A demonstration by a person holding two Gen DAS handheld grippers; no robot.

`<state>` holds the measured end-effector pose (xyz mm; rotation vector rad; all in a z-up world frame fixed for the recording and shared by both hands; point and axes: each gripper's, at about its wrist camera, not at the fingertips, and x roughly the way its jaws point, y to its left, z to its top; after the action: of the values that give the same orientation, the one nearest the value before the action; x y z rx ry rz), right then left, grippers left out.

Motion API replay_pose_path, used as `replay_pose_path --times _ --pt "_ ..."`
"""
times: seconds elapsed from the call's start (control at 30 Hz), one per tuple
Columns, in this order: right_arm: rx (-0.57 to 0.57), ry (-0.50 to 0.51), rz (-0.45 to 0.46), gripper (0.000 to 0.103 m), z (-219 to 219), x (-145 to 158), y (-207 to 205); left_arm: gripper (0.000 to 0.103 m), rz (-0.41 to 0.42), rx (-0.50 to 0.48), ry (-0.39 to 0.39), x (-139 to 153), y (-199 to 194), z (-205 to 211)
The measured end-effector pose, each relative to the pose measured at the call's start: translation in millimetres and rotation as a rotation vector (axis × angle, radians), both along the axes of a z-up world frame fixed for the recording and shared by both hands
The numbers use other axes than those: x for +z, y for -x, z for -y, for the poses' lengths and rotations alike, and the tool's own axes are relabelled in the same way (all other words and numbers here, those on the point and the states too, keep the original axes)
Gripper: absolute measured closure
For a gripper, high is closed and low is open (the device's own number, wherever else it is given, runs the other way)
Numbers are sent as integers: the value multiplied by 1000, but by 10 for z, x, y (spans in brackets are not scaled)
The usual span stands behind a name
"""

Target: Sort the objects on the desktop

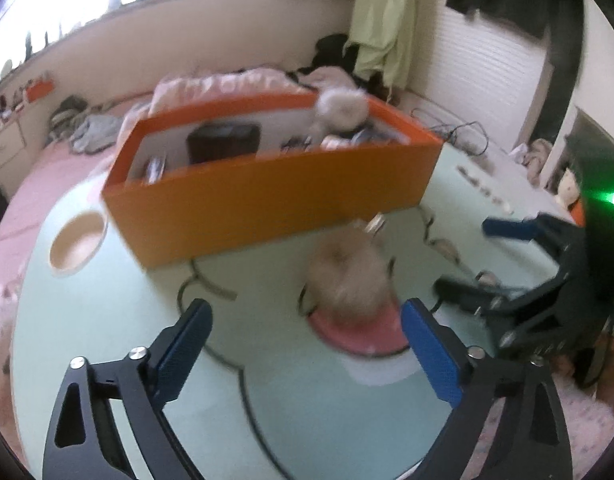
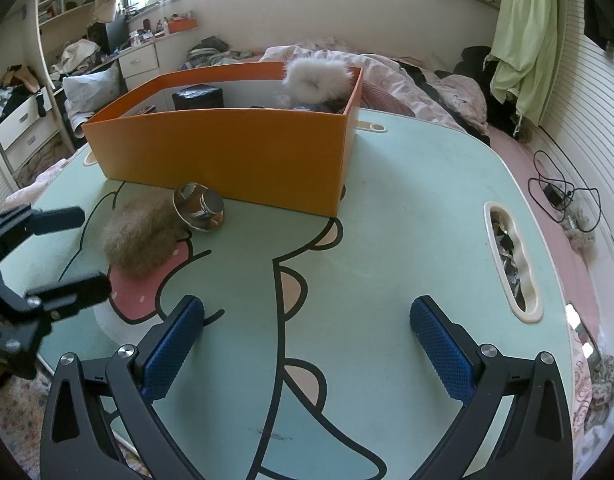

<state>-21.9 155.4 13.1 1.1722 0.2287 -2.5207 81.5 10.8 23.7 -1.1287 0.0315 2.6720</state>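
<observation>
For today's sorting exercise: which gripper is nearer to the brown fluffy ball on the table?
Left. The left gripper has the brown fluffy ball just ahead of its open jaws; the right gripper hovers apart, over bare table.

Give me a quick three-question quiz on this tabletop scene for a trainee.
1. True or false: the brown fluffy ball lies inside the orange box.
2. What lies beside the brown fluffy ball on the table? A) shiny metal cap B) spoon C) pen
3. Fill in: the white fluffy ball sits in the ____.

Key:
1. False; it lies on the table, in front of the box.
2. A, the shiny metal cap.
3. Orange box.
</observation>
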Motion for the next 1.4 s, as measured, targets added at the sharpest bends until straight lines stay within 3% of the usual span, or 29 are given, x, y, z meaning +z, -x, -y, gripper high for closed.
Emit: replay_pose_path --times 0.1,0.2,0.23,0.27,0.3,0.47,0.7,0.93,1.1,1.13,1.23,1.4 --pt "0 0 0 0 -2 1 0 29 13 -11 -7 27 154 -87" --pt "0 1 0 0 -1 1 -3 49 79 -38 -9 -74 316 -197" --pt "0 1 0 0 2 1 -4 54 70 -43 2 -88 327 -221" --pt "0 0 0 0 1 0 -4 67 66 -48 8 -86 313 -238" --pt "0 0 0 0 1 -1 -4 70 66 -54 1 -87 302 -236" --pt "-1 0 0 0 -1 -2 -4 71 20 -38 -29 -91 144 -146" --pt "6 -7 11 0 21 21 28 70 -17 127 -93 -68 28 191" --pt "168 12 -28 1 359 226 -16 70 -33 202 -107 -69 16 303" --pt "255 -16 -26 18 725 244 132 71 -32 235 -114 -85 19 393" --pt "261 -22 -11 27 778 212 186 71 -26 230 -141 -96 25 430" --pt "241 -18 27 69 791 78 343 71 -24 240 -173 -113 19 497" --pt "189 93 54 71 525 53 381 71 -41 244 -186 -89 -2 517"
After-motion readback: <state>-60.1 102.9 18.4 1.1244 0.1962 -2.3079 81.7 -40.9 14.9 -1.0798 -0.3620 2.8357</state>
